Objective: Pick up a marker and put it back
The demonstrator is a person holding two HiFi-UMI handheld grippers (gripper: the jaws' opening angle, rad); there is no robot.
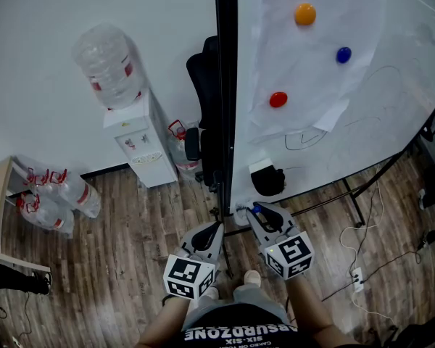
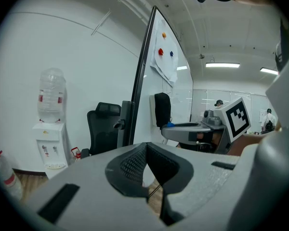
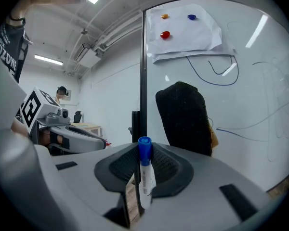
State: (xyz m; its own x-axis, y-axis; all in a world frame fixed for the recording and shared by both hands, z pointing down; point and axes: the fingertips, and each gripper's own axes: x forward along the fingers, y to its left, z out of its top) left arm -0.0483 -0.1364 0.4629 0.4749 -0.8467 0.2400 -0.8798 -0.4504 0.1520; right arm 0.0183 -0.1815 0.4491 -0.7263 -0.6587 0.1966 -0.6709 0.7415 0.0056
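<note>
Floor at left: 2 clear plastic water bottles with red handles [image 1: 54, 194] lie on the brown wood-plank floor [image 1: 123, 252], against the wall.
Dispenser: a white water dispenser topped by a clear bottle [image 1: 134, 140] stands at the wall, right of the bottles.
Chair: a black office chair [image 1: 205, 85] sits behind the board's dark left edge.
Left gripper: the grey left gripper [image 2: 145, 150] is held low in front of the person, beside the other gripper; its jaws are closed with nothing between them.
Right gripper: the grey right gripper [image 3: 143, 153] points at the board's lower left corner; its jaws are clamped on the marker.
Marker: the white marker with a blue cap [image 3: 144, 170] stands upright between the right jaws, cap poking above their tips.
Eraser: a black felt eraser [image 1: 267, 180] clings to the board just beyond the right gripper.
Board: the large white whiteboard [image 1: 391, 93] carries thin pen lines and a white paper sheet [image 1: 290, 56].
Magnets: 3 round magnets pin the sheet: red [image 1: 278, 99], orange [image 1: 305, 14], blue [image 1: 344, 55].
</note>
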